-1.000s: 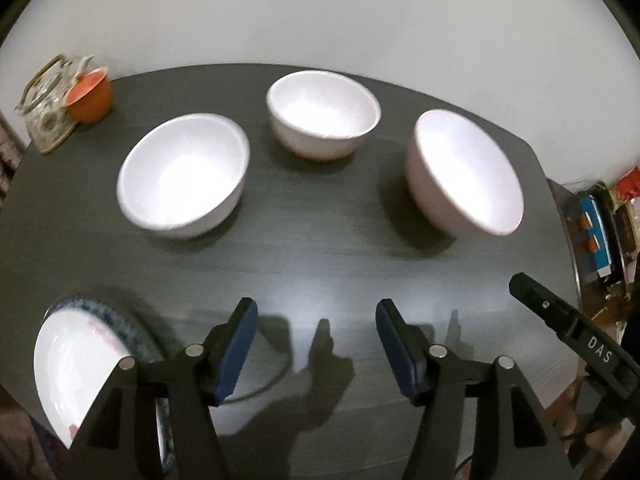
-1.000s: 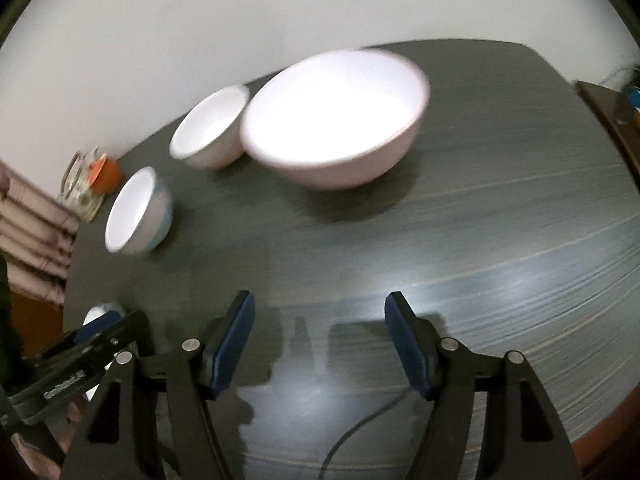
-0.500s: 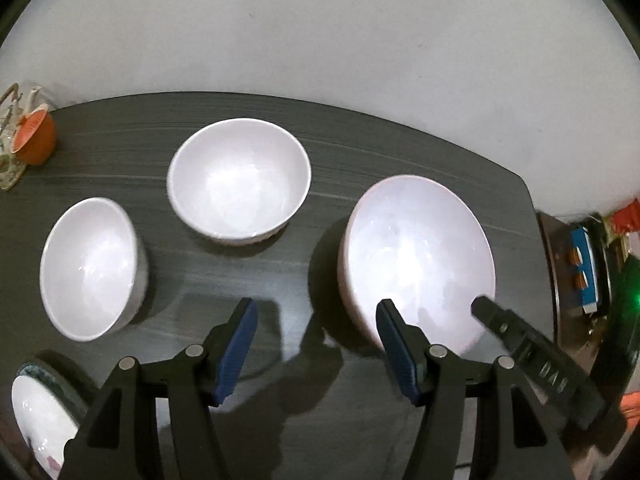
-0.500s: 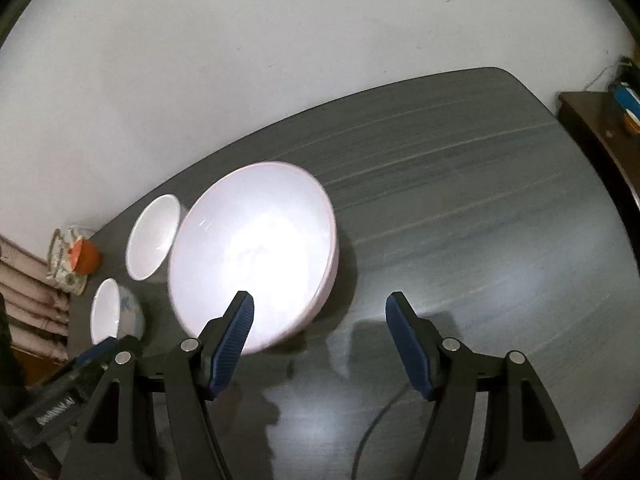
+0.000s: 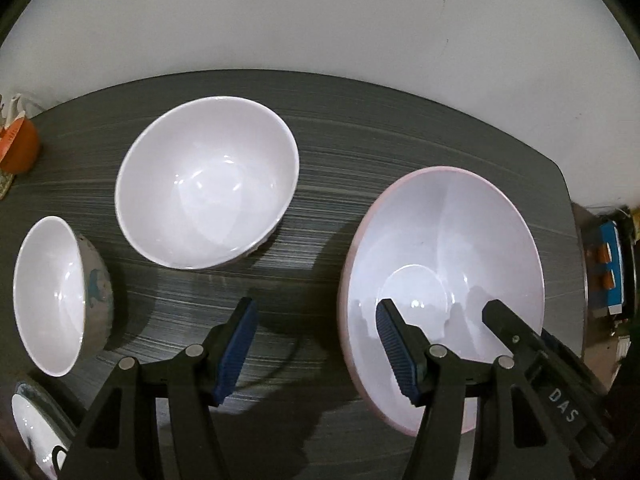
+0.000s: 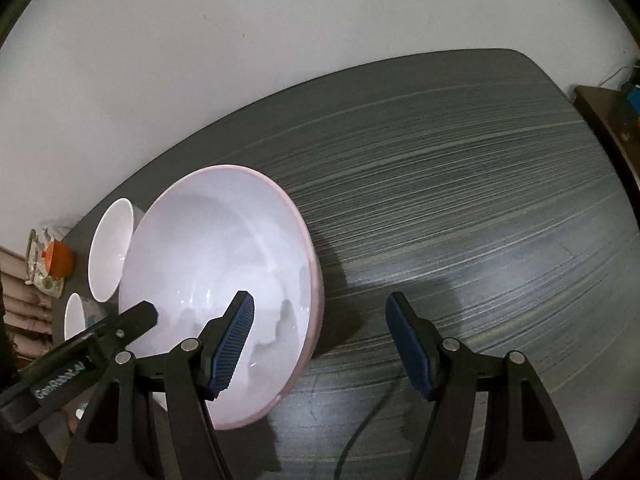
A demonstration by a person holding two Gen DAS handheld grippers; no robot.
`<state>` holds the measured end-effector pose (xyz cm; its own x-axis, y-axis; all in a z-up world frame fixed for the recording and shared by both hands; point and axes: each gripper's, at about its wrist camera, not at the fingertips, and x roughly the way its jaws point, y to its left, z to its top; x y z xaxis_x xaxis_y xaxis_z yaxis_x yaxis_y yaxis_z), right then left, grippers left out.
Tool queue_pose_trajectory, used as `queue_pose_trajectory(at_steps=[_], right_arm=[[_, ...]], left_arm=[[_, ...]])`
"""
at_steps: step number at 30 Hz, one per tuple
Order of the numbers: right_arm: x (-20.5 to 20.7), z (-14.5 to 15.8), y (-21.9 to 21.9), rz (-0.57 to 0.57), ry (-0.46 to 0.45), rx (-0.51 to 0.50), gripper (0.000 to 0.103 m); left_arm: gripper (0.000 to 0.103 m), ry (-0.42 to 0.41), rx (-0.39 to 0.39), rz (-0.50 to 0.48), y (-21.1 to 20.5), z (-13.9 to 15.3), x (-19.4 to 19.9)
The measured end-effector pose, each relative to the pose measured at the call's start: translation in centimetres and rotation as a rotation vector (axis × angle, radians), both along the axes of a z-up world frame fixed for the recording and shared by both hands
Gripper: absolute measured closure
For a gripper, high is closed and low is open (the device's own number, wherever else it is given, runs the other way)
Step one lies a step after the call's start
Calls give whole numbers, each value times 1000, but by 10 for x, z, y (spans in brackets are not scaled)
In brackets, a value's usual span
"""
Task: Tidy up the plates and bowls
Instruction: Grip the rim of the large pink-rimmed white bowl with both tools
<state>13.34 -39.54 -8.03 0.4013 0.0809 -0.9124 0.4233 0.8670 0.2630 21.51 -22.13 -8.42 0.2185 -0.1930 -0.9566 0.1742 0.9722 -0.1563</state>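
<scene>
A large pink-rimmed bowl (image 5: pixel 452 248) stands on the dark table (image 5: pixel 320 128); it also shows in the right wrist view (image 6: pixel 216 264). My left gripper (image 5: pixel 314 350) is open, its right finger over the bowl's left rim. My right gripper (image 6: pixel 320 346) is open, its left finger over the bowl's right side. A medium white bowl (image 5: pixel 206 180) sits left of it, and a smaller white bowl with a blue pattern (image 5: pixel 52 292) farther left. A blue-rimmed plate (image 5: pixel 34 424) lies at the bottom left.
An orange cup (image 5: pixel 18 144) and a patterned teapot (image 6: pixel 40 264) stand at the table's far left corner. A side cabinet with blue items (image 5: pixel 608 260) is beyond the right edge. The wall runs behind the table. Bare table (image 6: pixel 480 200) extends right of the big bowl.
Both grippers have moved forward and down toward the large bowl, which looms much bigger. Each gripper now has one finger over the bowl. The bowls have not moved.
</scene>
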Motion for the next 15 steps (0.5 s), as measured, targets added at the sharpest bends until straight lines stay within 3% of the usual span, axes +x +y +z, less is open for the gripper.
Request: queue_pose_trajectory(at_steps=[4, 5, 8, 10, 12, 15], right_arm=[[2, -6, 2, -2, 5, -7, 55], [2, -9, 1, -3, 3, -2, 57], [0, -14, 1, -3, 0, 30, 72], [-1, -15, 3, -1, 0, 35, 85], [-3, -16, 2, 3, -2, 45, 87], [-8, -13, 2, 18, -5, 26, 88]], left_arm=[[46, -14, 3, -15, 0, -1, 0], [58, -19, 6, -18, 1, -1, -1], [81, 2, -1, -30, 1, -4, -7], [84, 4, -1, -30, 1, -6, -10], [91, -2, -8, -36, 1, -3, -13], [92, 6, -8, -39, 3, -1, -15]])
